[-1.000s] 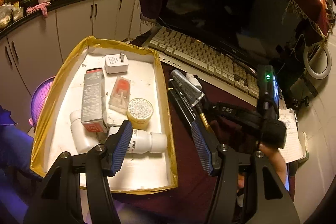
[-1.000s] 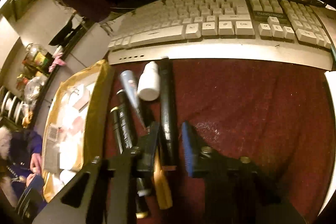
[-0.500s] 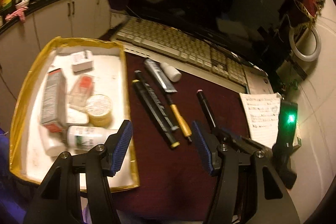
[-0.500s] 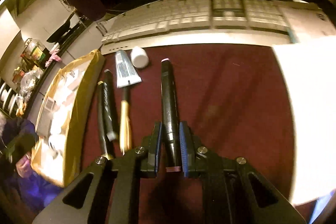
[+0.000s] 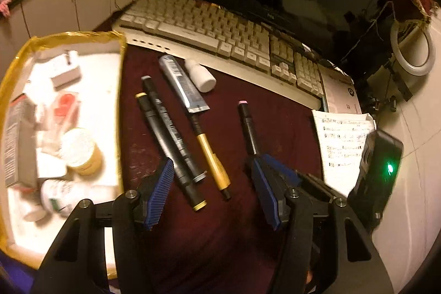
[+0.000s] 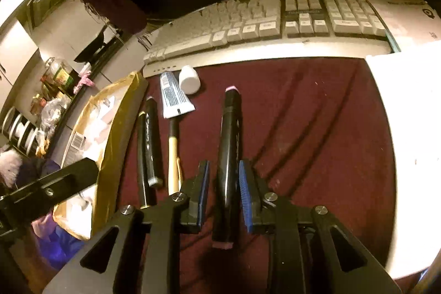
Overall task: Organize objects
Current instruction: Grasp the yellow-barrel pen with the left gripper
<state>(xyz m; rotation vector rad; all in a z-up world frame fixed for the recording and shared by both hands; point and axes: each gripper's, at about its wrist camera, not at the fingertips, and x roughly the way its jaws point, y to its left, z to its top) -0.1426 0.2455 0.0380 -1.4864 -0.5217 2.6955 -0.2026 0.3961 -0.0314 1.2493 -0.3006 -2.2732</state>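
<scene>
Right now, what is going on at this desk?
A person with two handheld grippers is sorting desk clutter. The right gripper has just been opening around a black marker with pink end caps, which lies between its pads on the maroon cloth. The left gripper hangs open above the other pens.

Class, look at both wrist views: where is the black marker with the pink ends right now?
The black marker with pink ends lies on the maroon cloth between the right gripper pads, which have just been opening. It lies right of the gold pen, short of the keyboard.
</scene>
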